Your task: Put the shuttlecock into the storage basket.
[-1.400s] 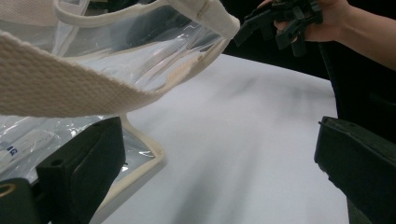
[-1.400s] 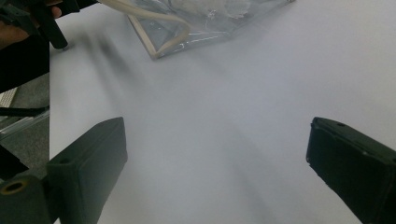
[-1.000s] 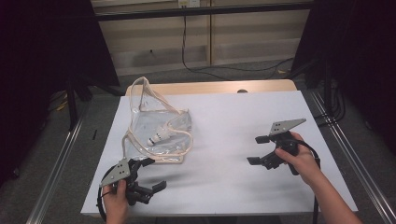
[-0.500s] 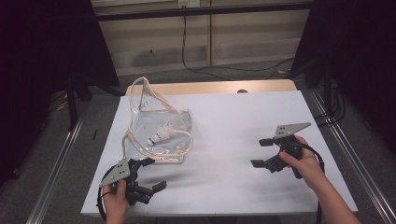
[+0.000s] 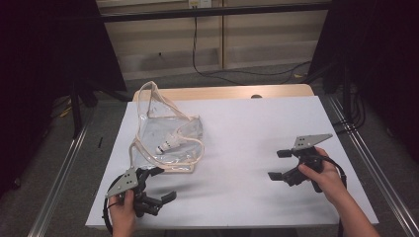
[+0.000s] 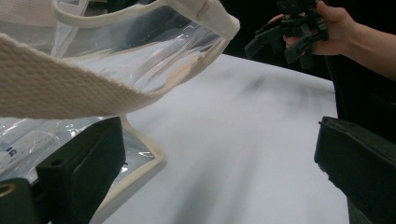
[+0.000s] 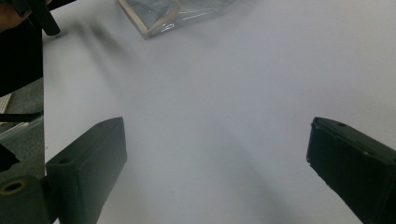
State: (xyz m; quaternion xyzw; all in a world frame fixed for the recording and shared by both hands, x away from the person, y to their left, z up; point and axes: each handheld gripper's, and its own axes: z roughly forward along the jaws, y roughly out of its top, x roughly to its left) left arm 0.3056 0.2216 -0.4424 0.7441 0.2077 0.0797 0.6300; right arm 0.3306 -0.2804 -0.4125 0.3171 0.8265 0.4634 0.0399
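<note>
Left tool jaws wide apart, gripping nothing, at near-left corner of white worktop, just short of clear tote bag. Right tool also gaping, empty, well apart from bag on the right. High view shows a shuttlecock inside bag; left tool view instead gives the cream woven strap close up, arching over its left jaw, with right tool far off

Right gripper now farther right.
</note>
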